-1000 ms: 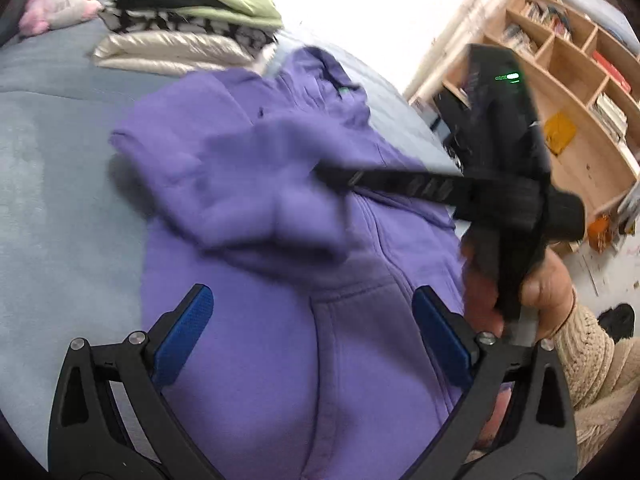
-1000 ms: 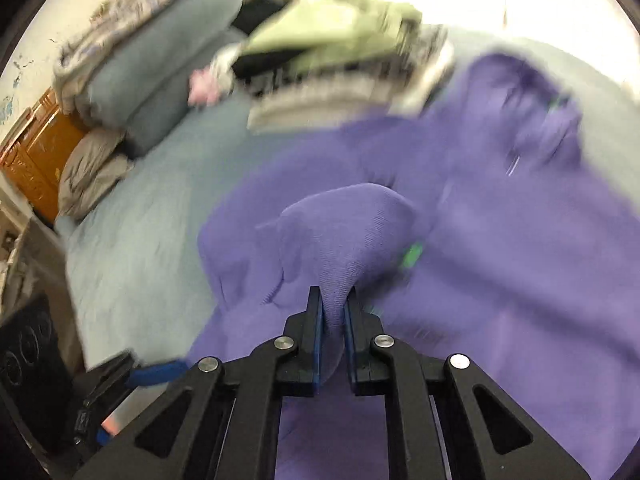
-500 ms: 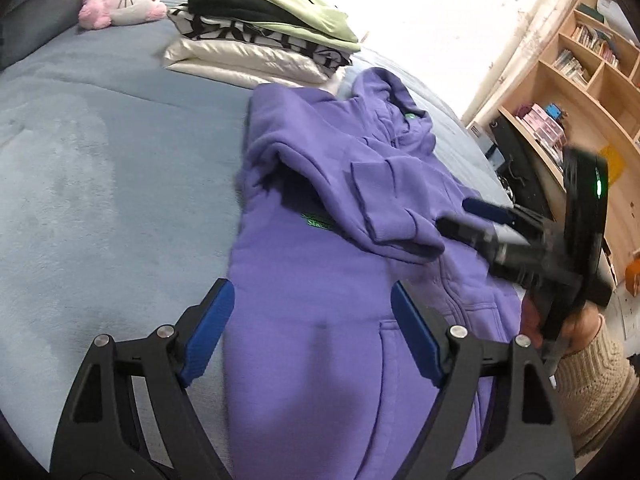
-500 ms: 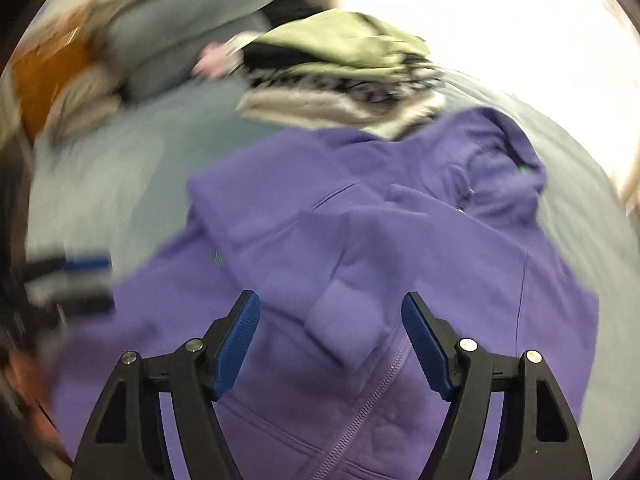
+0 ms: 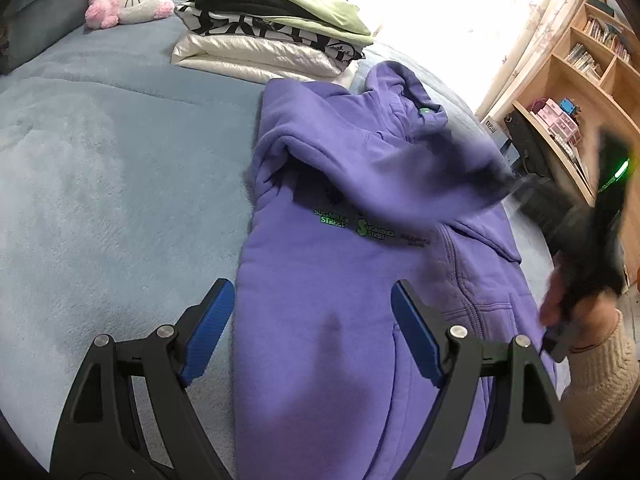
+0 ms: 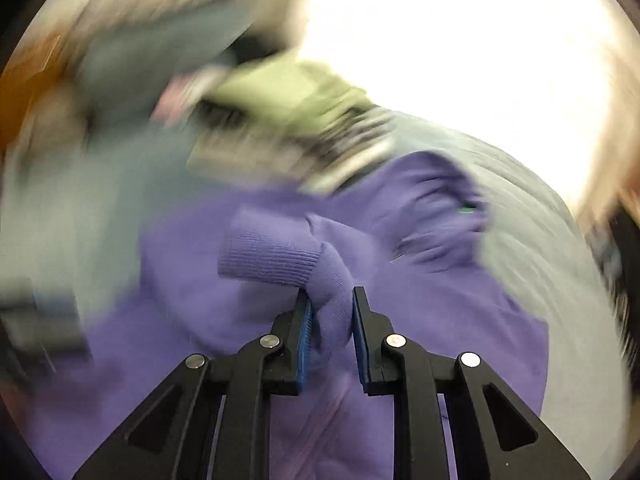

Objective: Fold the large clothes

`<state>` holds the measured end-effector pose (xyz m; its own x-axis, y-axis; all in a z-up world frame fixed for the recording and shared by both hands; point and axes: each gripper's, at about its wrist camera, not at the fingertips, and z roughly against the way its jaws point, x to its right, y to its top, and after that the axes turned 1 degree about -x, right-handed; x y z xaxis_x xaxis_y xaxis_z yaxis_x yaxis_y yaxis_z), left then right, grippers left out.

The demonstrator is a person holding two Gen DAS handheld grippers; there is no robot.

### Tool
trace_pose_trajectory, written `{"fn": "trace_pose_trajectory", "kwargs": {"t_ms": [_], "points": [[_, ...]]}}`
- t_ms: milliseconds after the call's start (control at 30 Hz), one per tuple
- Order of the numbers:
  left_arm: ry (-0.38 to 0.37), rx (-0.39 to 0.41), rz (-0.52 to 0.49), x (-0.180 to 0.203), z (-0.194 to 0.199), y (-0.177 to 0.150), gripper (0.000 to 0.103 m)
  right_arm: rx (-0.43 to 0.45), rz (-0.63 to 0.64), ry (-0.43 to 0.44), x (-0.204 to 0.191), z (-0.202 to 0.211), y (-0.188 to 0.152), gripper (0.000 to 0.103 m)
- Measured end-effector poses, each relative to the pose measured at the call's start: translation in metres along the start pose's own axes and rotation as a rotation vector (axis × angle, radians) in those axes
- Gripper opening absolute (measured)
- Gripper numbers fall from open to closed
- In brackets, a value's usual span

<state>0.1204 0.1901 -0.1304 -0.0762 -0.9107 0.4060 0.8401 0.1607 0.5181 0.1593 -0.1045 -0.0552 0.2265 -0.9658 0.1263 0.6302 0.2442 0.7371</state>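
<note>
A purple zip hoodie (image 5: 344, 288) lies spread on the blue-grey bed, hood toward the far side, with green lettering on the chest. My left gripper (image 5: 312, 320) is open and empty, hovering over the hoodie's lower left part. My right gripper (image 6: 330, 312) is shut on the ribbed cuff (image 6: 272, 258) of a purple sleeve and holds it above the body of the hoodie (image 6: 420, 340). In the left wrist view the right gripper (image 5: 592, 240) shows blurred at the right edge, with the sleeve (image 5: 420, 184) draped across the chest.
A stack of folded clothes (image 5: 272, 36) sits at the far side of the bed (image 5: 100, 184), touching the hoodie's shoulder. A pink and white plush toy (image 5: 132, 0) lies beyond it. A wooden bookshelf (image 5: 580, 80) stands to the right of the bed.
My right gripper let go of the sleeve, opened wide, and has now closed on the cuff again, moving fast. My left gripper stayed open and drew back toward the hem.
</note>
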Motion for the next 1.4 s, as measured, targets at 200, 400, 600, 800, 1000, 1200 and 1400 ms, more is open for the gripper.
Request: {"fn": "trace_pose_trajectory", "kwargs": {"t_ms": [200, 400, 600, 800, 1000, 1200, 1400], "points": [[0.001, -0.016, -0.024, 0.014, -0.006, -0.001, 0.079, -0.267, -0.497, -0.075, 0.109, -0.025, -0.051, 0.058], [0.006, -0.036, -0.041, 0.023, -0.011, 0.011, 0.079, -0.345, -0.642, 0.015, 0.152, -0.020, -0.105, 0.058], [0.012, -0.040, -0.015, 0.024, -0.032, 0.058, 0.079, -0.286, -0.737, 0.104, 0.200, -0.038, -0.095, 0.063], [0.102, -0.064, -0.007, 0.023, -0.084, 0.121, 0.079, -0.300, -0.771, 0.150, 0.235, -0.099, -0.057, 0.064], [0.154, -0.117, 0.014, 0.011, -0.133, 0.154, 0.079, -0.301, -0.776, 0.180, 0.253, -0.157, -0.038, 0.064], [0.156, -0.186, 0.084, -0.009, -0.174, 0.162, 0.079, -0.300, -0.713, 0.180, 0.246, -0.193, -0.030, 0.063], [0.219, -0.091, 0.029, 0.011, -0.174, 0.168, 0.020, -0.219, -0.547, 0.145, 0.218, -0.186, -0.009, 0.011]]}}
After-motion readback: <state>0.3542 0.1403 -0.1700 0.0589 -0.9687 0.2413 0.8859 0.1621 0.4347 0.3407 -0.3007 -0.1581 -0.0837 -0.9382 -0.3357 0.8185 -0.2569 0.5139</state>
